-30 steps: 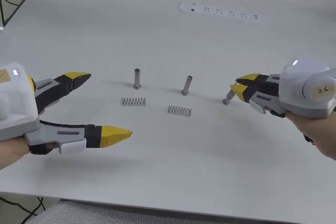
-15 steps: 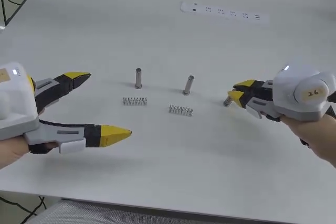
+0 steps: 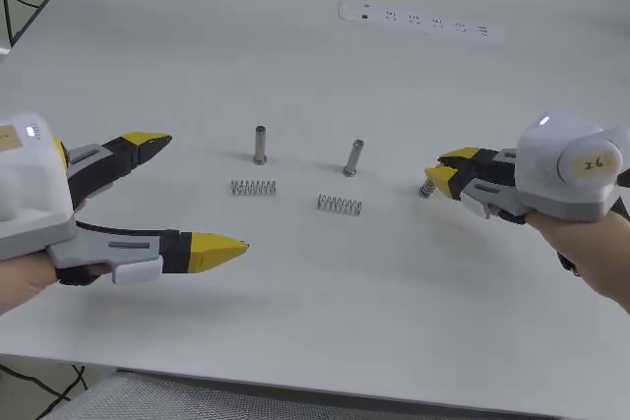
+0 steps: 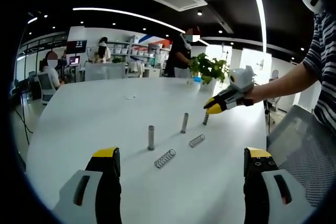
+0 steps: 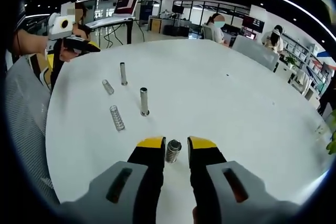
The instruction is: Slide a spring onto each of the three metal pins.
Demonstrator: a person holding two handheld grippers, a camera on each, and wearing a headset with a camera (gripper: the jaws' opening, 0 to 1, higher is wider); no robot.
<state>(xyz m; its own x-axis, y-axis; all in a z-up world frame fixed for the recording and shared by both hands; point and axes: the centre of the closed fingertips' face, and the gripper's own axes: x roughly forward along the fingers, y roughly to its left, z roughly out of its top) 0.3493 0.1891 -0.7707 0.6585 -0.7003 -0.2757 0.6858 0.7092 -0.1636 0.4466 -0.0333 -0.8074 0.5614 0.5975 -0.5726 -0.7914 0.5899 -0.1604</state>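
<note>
At our white table (image 3: 325, 331), the middle pin (image 3: 353, 158) stands bare; right of it, our right gripper (image 3: 449, 168) sets narrowly parted jaws either side of the spring-clad pin (image 3: 428, 187); left of it stands another bare pin (image 3: 260, 144); one loose spring (image 3: 340, 206) lies just before it, a second loose spring (image 3: 253, 187) front-left; our left gripper (image 3: 195, 194) hovers well left, jaws wide, empty

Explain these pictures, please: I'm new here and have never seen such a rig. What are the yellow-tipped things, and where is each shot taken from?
No robot: a person holds a two-jaw gripper in each hand. One picture comes from a headset camera, the round ones from cameras on the grippers. On the table stand two bare pins and a third pin wearing a spring; two loose springs lie nearby. The left gripper is wide open, empty; the right gripper has its jaws slightly apart around the third pin.
</note>
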